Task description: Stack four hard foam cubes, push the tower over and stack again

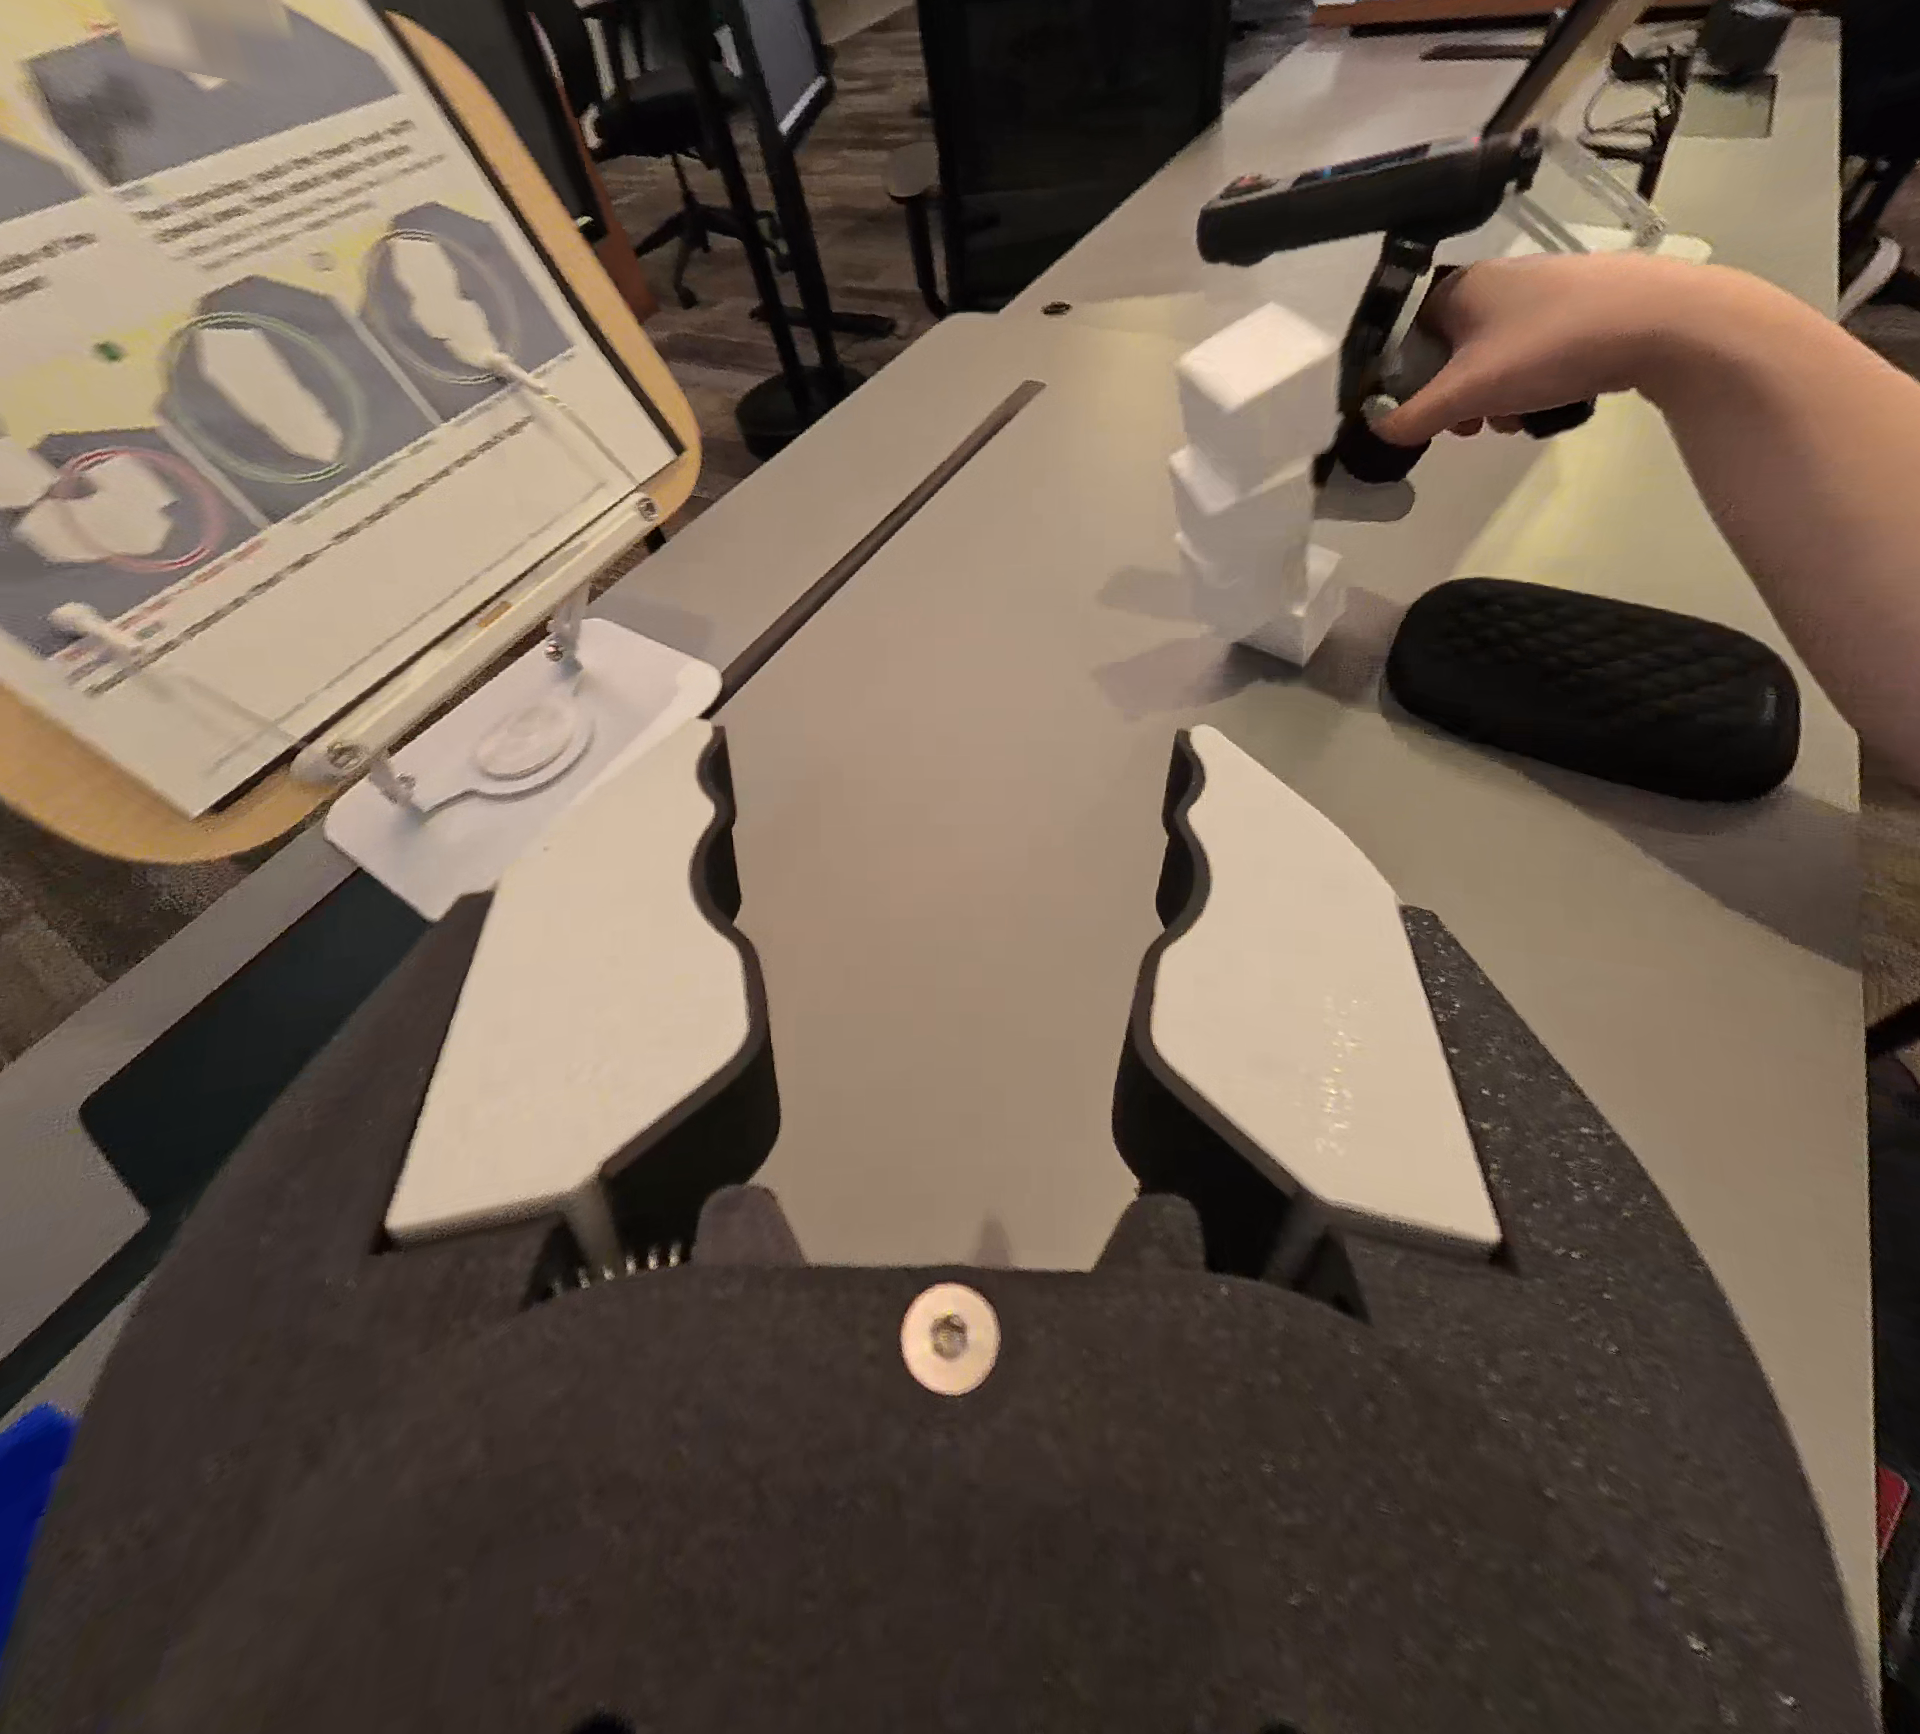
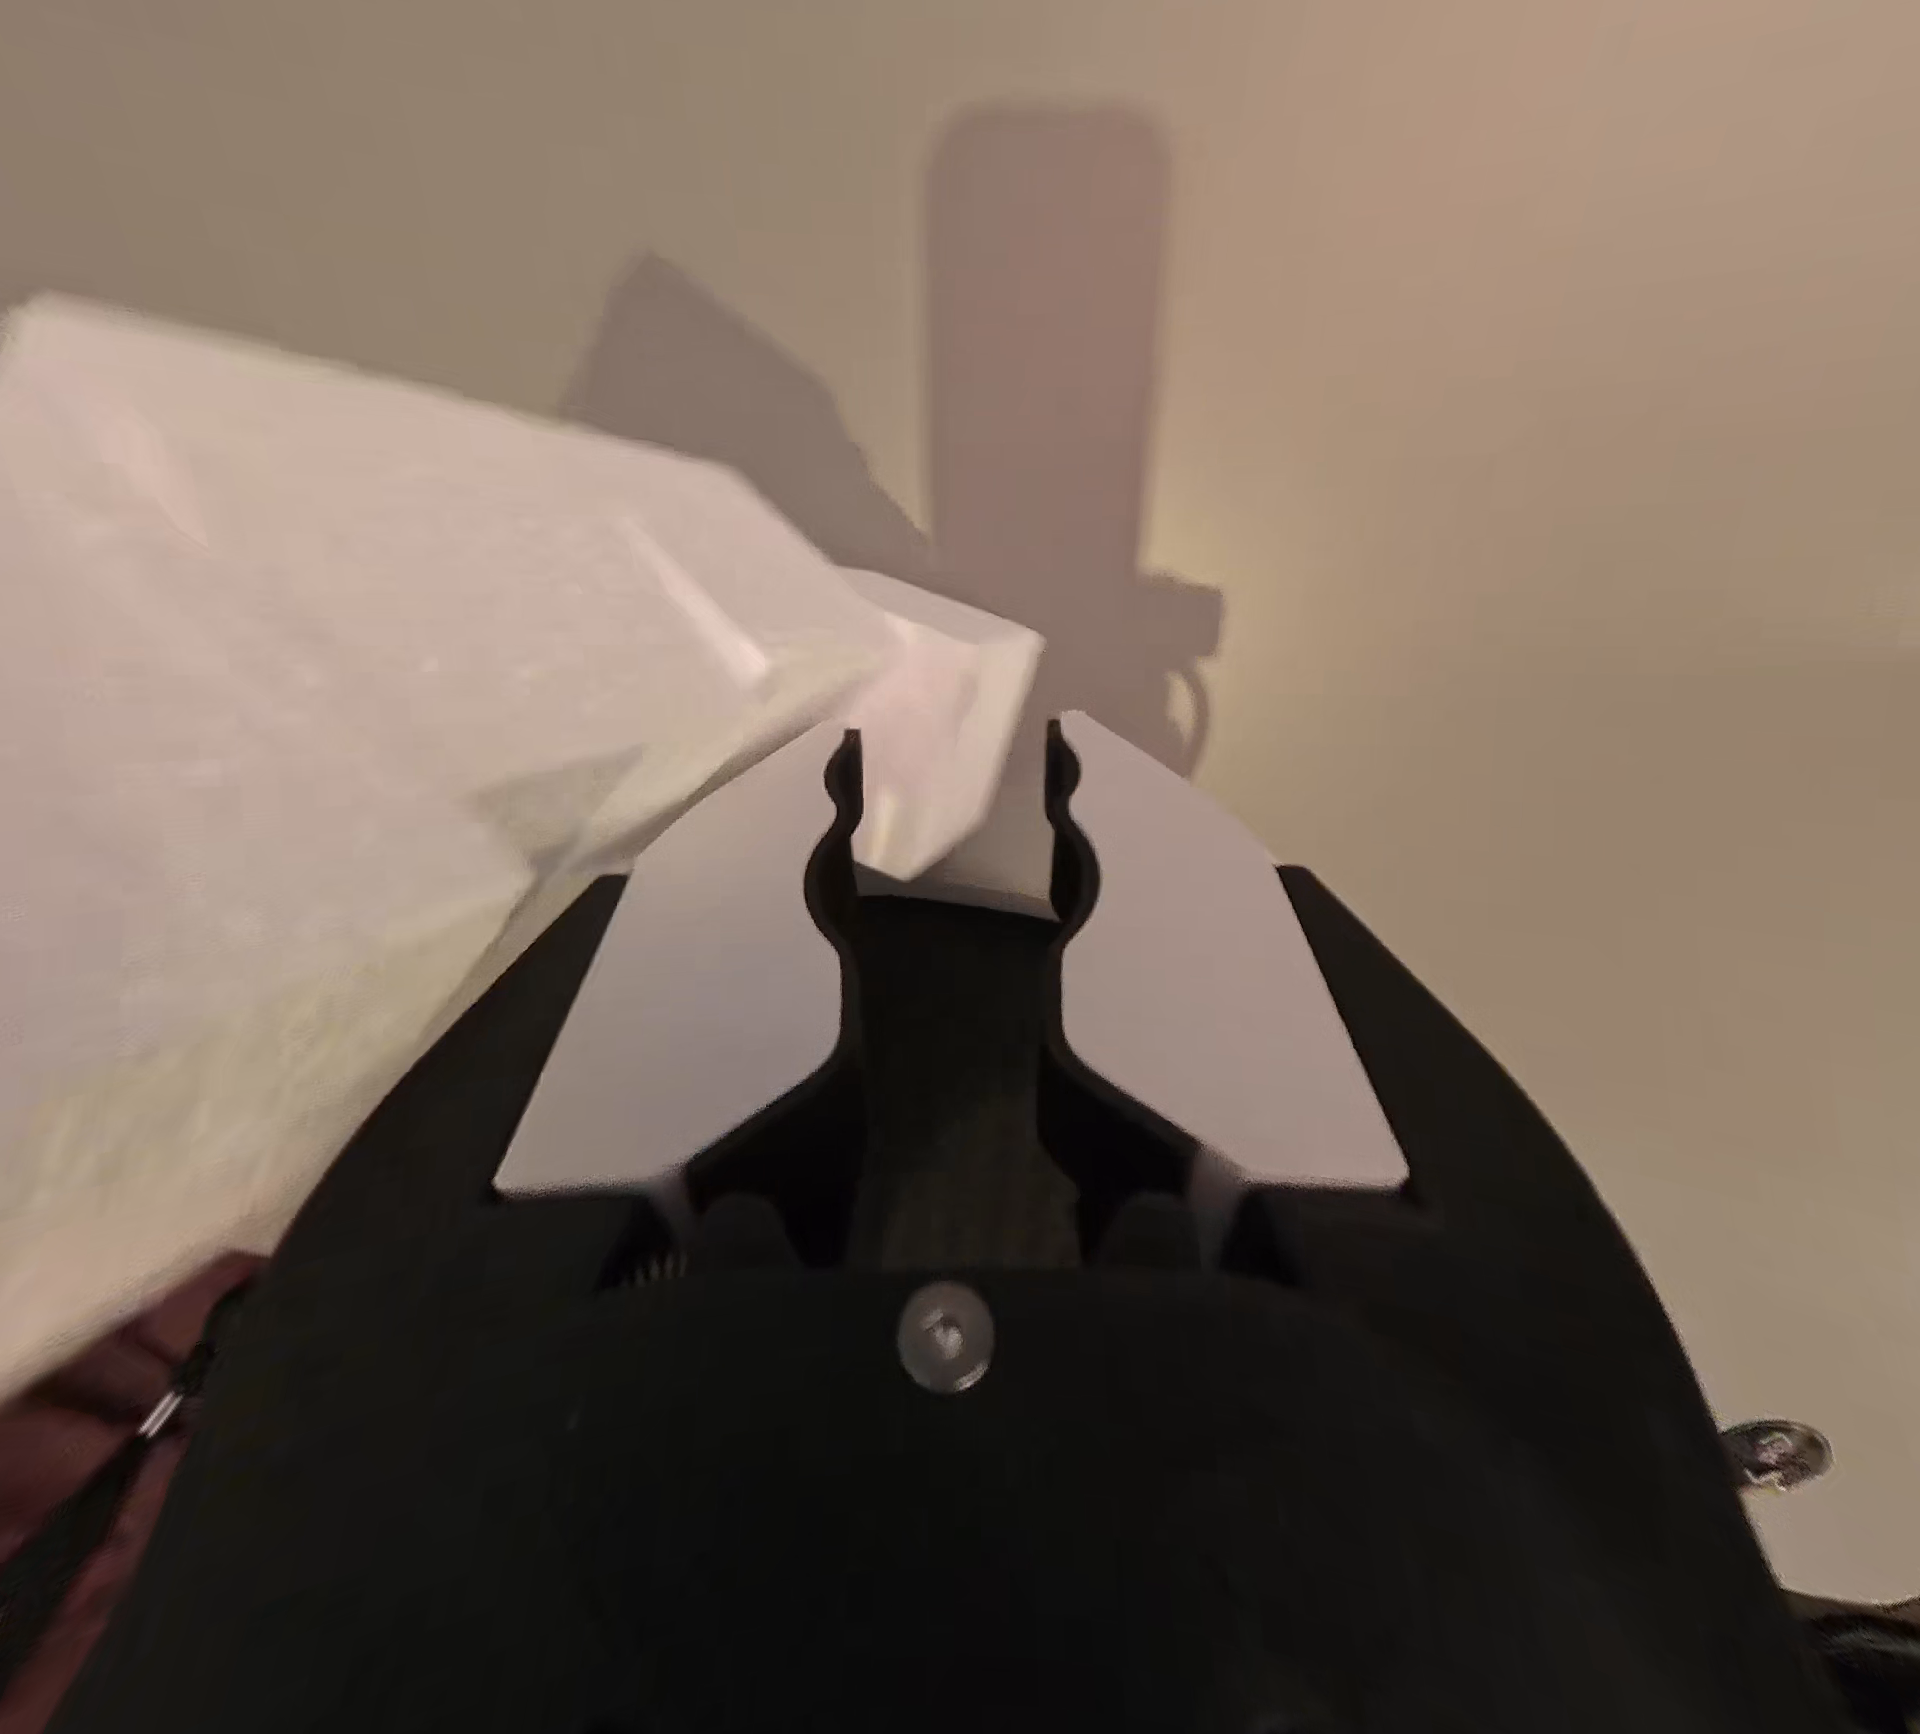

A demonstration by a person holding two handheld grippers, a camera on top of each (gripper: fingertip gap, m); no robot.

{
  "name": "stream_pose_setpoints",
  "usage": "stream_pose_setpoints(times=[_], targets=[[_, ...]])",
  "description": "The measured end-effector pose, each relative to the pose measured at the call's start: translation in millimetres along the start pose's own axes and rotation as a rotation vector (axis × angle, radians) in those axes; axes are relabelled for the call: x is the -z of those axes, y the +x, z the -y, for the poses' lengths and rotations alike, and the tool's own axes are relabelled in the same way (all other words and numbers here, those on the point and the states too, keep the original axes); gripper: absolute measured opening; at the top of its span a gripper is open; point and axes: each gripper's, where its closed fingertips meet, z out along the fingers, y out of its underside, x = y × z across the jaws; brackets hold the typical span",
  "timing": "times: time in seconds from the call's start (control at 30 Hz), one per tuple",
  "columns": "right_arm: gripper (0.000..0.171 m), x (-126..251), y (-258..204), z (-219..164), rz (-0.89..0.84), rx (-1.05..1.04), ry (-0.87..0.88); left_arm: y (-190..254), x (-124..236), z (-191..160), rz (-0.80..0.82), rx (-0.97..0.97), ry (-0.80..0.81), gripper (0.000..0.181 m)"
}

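Grey desk [image 1: 935, 853], left view: left gripper [image 1: 951, 811] spread wide and empty, well back from leaning tower [image 1: 1252, 479] far right, right gripper [image 1: 1371, 396] against its upper side. Right view: right gripper [image 2: 954, 734] slightly parted, clasping nothing, cubes [image 2: 312, 697] tumbling leftward beside left finger.

Grey desk [image 1: 935, 853] in an office — black mesh chair [image 1: 1070, 74] behind, patterned carpet [image 1: 862, 115]

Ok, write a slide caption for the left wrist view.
Open left gripper idles over the table while the right gripper tips the white foam cube tower.
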Motion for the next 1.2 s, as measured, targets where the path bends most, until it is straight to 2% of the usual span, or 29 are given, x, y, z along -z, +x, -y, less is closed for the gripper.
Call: stream_pose_setpoints(times=[0.13,0.3,0.43,0.57,0.7,0.83,0.93,1.1,1.2], targets=[[0.035,4.7,-71.1,29.4,-0.046,0.172,-0.026,-19.3,16.9,-4.6,0.048,0.031,0.080,0.073],[0.035,21.3,-135.1,62.4,-0.122,0.348,0.031,-34.2,21.4,-17.8,0.069,0.065,0.035,0.073],[0.035,39.6,-168.0,79.3,-0.109,0.471,0.182,-50.6,12.8,-50.4,0.155,0.029,-0.122,0.076],[0.036,70.5,-193.6,90.4,-0.061,0.628,0.465,-70.3,14.7,-69.9,0.234,0.033,-0.212,0.077],[0.041,104.5,-201.4,88.9,-0.051,0.777,0.793,-76.5,26.0,-67.3,0.249,0.061,-0.178,0.076],[0.044,102.2,-186.8,73.9,0.089,0.769,0.842,-84.9,42.1,-68.3,0.311,0.074,-0.180,0.074],[0.047,99.6,-172.1,74.8,0.191,0.743,0.896,-90.0,47.1,-78.6,0.361,0.069,-0.248,0.073],[0.047,101.8,-172.2,79.5,0.473,0.705,1.076,-84.7,45.1,-98.3,0.360,0.031,-0.363,0.064],[0.046,86.6,-172.4,76.5,0.576,0.686,1.125,-79.0,34.7,-108.4,0.293,-0.212,-0.515,0.068]])
